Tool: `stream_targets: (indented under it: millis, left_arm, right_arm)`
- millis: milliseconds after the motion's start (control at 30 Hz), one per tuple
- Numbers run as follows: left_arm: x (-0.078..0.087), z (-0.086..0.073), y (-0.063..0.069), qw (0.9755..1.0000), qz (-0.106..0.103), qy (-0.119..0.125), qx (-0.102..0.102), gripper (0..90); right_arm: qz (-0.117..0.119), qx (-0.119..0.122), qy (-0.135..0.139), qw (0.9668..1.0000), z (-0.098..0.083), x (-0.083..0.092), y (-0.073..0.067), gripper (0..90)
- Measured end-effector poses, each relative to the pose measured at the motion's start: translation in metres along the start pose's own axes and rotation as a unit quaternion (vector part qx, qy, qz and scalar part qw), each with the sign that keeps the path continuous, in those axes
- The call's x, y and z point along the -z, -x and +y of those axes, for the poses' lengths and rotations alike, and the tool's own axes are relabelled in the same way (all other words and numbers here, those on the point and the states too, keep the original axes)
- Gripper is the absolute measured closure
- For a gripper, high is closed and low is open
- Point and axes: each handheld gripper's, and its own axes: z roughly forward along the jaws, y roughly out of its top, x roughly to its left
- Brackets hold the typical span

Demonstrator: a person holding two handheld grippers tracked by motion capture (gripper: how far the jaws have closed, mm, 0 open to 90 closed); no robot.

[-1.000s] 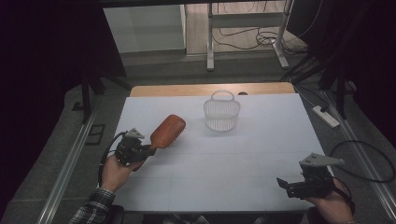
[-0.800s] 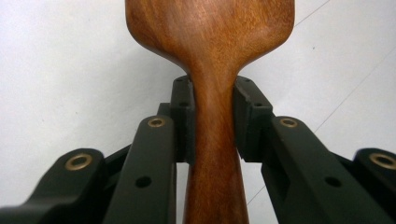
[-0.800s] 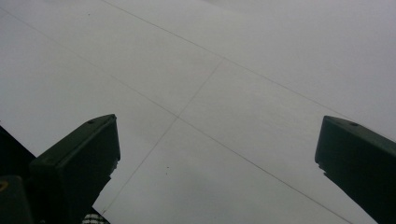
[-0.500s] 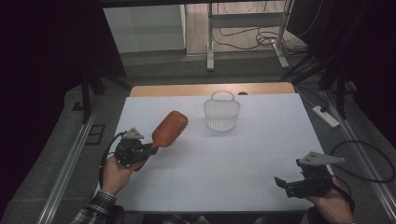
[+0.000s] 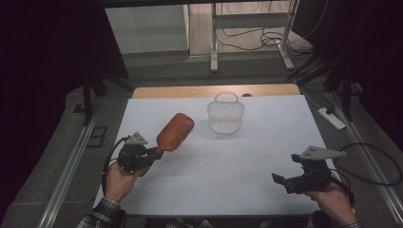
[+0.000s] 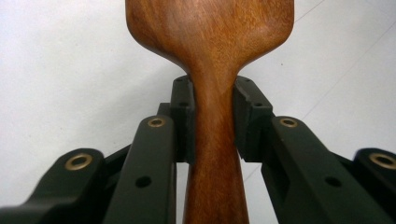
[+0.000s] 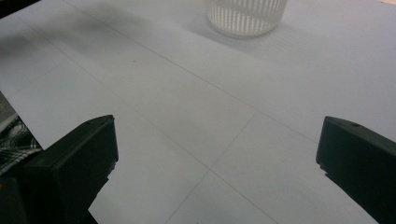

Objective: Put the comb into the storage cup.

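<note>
A brown wooden hairbrush (image 5: 175, 131) is held over the left half of the white table, head pointing up and toward the middle, bristles facing down. My left gripper (image 5: 153, 154) is shut on its handle (image 6: 214, 140), with both jaws pressed against the narrow neck. A small white slatted basket (image 5: 225, 115) with a handle stands at the back centre, and its lower part (image 7: 246, 16) appears at the top of the right gripper view. My right gripper (image 5: 280, 179) hovers near the front right edge, open wide with nothing between its jaws.
The white table sheet (image 5: 237, 161) lies over a wooden tabletop whose far edge (image 5: 190, 91) shows at the back. A power strip (image 5: 331, 118) and cables lie on the floor at right. A plaid sleeve (image 7: 11, 135) shows at the left.
The left gripper has lifted the hairbrush slightly up and toward the middle. The right gripper has shifted a little to the left along the front edge.
</note>
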Motion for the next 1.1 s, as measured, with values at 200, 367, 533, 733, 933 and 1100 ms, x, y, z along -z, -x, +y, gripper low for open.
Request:
stream_targets:
  millis: [200,367,533,733,933,1100]
  left_arm:
    - [0.002,-0.003,0.007,1.0000,-0.004,0.003,0.005,72.0]
    - [0.004,-0.001,0.012,0.9999,-0.007,0.010,0.004,72.1]
    - [0.003,0.000,0.017,0.9998,-0.012,0.013,0.000,72.1]
    - [0.002,0.003,0.020,0.9997,-0.018,0.019,-0.002,72.0]
    - [0.002,0.006,0.023,0.9993,-0.026,0.026,-0.006,72.0]
    - [0.001,0.009,0.025,0.9991,-0.030,0.030,-0.009,72.0]
  right_arm:
    - [0.022,-0.009,0.008,0.9997,0.010,-0.007,-0.002,0.0]
    - [0.033,-0.009,0.014,0.9993,0.020,-0.014,-0.006,0.0]
    - [0.037,-0.006,0.013,0.9992,0.028,-0.018,-0.009,0.0]
    - [0.048,-0.008,0.013,0.9987,0.033,-0.023,-0.011,0.0]
    - [0.058,-0.012,0.011,0.9982,0.037,-0.029,-0.011,0.0]
    - [0.064,-0.018,0.006,0.9978,0.039,-0.034,-0.011,0.0]
